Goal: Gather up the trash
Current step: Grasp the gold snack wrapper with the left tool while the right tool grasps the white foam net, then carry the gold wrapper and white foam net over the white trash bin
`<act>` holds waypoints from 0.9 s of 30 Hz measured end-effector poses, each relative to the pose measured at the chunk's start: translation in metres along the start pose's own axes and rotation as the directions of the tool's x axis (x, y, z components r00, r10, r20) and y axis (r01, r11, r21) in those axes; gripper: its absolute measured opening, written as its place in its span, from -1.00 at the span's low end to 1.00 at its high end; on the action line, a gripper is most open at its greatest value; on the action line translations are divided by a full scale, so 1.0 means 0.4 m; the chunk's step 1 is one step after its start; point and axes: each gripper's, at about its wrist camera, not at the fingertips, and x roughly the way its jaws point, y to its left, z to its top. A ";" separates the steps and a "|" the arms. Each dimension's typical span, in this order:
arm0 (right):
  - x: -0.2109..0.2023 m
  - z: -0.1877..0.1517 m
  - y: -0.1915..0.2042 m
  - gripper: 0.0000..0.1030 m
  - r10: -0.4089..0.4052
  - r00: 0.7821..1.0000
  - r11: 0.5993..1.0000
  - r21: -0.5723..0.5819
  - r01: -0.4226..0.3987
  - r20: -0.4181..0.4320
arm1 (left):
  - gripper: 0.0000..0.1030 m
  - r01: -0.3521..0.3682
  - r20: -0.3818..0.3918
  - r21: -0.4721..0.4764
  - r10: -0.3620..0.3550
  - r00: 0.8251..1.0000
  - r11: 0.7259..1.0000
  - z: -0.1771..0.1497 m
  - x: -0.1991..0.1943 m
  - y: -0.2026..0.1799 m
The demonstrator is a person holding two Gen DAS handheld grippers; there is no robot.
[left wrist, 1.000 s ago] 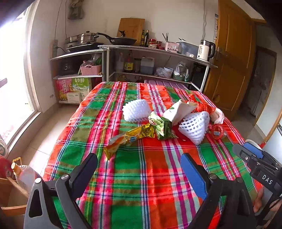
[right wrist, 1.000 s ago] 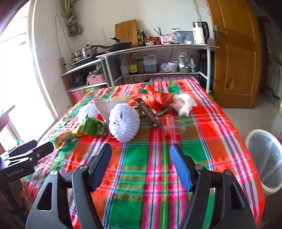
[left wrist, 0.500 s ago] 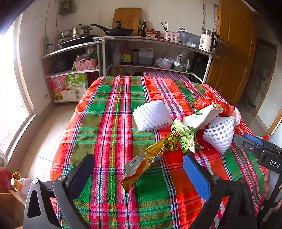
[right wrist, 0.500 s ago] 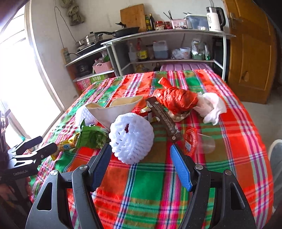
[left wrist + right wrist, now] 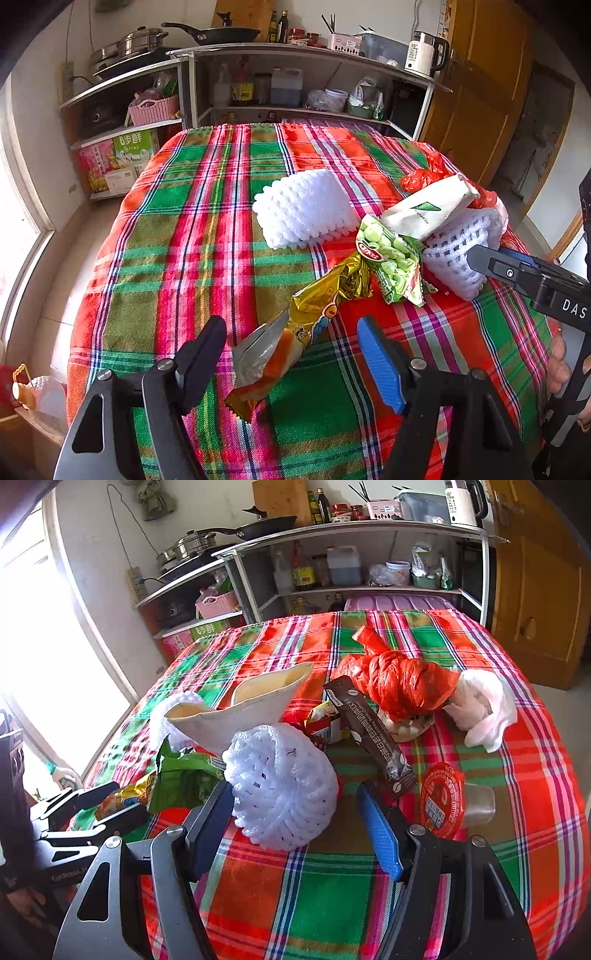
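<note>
Trash lies on a plaid tablecloth [image 5: 177,258]. My left gripper [image 5: 291,354] is open, its jaws on either side of a gold and orange snack wrapper [image 5: 295,328]. Beyond it lie a green pea packet [image 5: 391,266], a flat white foam net [image 5: 303,206] and a white carton [image 5: 428,210]. My right gripper [image 5: 295,819] is open around a round white foam net [image 5: 280,790]. Behind that lie a brown coffee sachet [image 5: 369,734], a red plastic bag [image 5: 402,683], a white bag [image 5: 484,705] and a red-lidded cup [image 5: 443,801].
Metal shelves [image 5: 295,55] with pans, bottles and a kettle [image 5: 424,55] stand past the table's far edge. A wooden door [image 5: 539,590] is at the right. A window [image 5: 44,664] lights the left side. A bottle in a basket [image 5: 40,391] sits on the floor at left.
Both grippers moved forward and down toward the trash. The left jaws now flank the gold wrapper; the right jaws now flank the round foam net.
</note>
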 end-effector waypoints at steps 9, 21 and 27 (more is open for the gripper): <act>-0.007 0.000 -0.013 -0.30 0.033 0.999 0.999 0.024 -0.033 0.013 | -0.29 0.013 -0.007 0.007 -0.013 1.000 1.000 0.004 0.010 -0.013; -0.060 -0.014 -0.019 -0.58 0.046 0.996 0.998 0.029 -0.049 0.070 | -0.71 0.038 0.047 -0.022 -0.037 0.998 0.999 -0.009 -0.044 -0.024; -0.096 -0.031 -0.027 -0.58 0.046 0.994 0.998 0.033 -0.049 0.094 | -0.71 0.062 0.078 -0.001 -0.062 0.995 0.998 -0.016 -0.089 -0.060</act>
